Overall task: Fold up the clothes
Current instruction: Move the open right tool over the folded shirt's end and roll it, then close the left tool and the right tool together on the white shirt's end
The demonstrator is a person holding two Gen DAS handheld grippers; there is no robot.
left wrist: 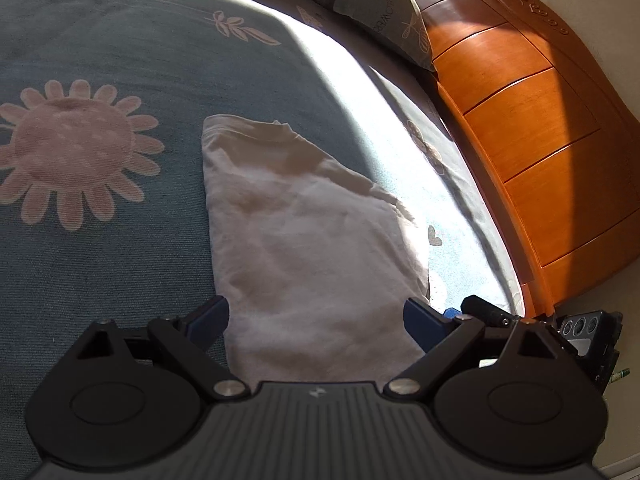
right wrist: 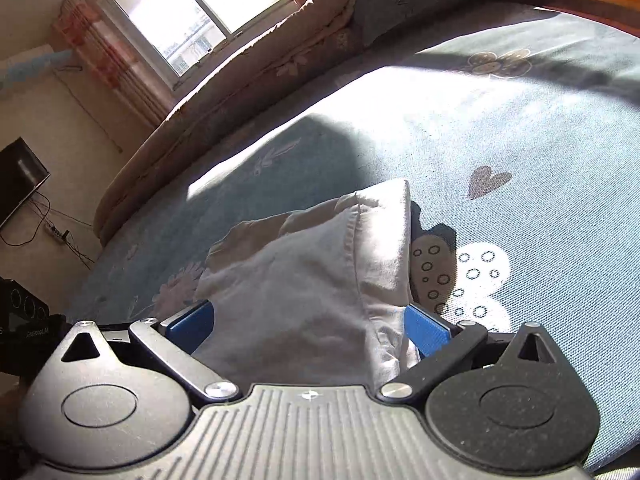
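Left wrist view shows the left gripper [left wrist: 316,320] spread wide over a folded white shirt [left wrist: 304,216] on the bed [left wrist: 100,240], wooden headboard [left wrist: 532,152] alongside. Only the right view shows a window [right wrist: 192,12]; the right gripper [right wrist: 308,326] also gapes, shirt between its fingers.

A blue bedspread [left wrist: 120,240] with pink flower prints covers the bed. A grey pillow [left wrist: 384,12] leans against the orange wooden headboard [left wrist: 532,120]. A sunlit window [right wrist: 200,12] and a dark screen [right wrist: 18,176] stand beyond.
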